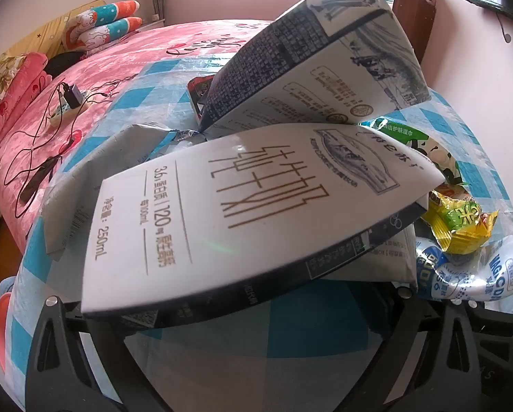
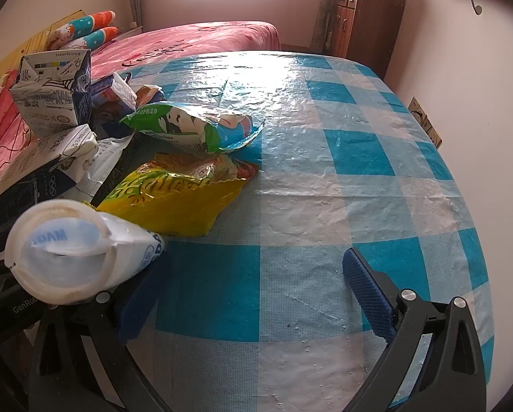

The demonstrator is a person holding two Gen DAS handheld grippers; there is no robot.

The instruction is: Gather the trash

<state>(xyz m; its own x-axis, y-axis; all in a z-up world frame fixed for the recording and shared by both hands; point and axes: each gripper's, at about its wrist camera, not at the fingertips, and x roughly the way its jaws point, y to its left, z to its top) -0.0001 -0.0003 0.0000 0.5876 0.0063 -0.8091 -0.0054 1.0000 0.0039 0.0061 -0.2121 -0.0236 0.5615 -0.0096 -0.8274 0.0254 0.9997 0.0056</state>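
A white milk carton [image 1: 242,206] with gold lettering lies tilted right over my left gripper [image 1: 229,312] and hides its fingertips. The jaws stand wide and press on nothing I can see. A second carton [image 1: 311,65] leans behind it. To the right lie a green wipes pack [image 1: 424,144], a yellow snack bag [image 1: 459,223] and a white bottle [image 1: 490,274]. My right gripper [image 2: 256,288] hovers open over the checked tablecloth [image 2: 359,144], nothing between its blue pads [image 2: 366,292]. The white bottle [image 2: 78,250] rests by its left finger, with the yellow bag [image 2: 174,199], wipes pack [image 2: 194,127] and cartons [image 2: 50,103] beyond.
A bed with a pink cover [image 1: 146,55] borders the table's left and far side, with a charger and cables [image 1: 67,99] and pillows [image 1: 102,27] on it. A brown cabinet [image 2: 369,24] stands at the far right by the wall. A wall socket [image 2: 424,123] sits right of the table.
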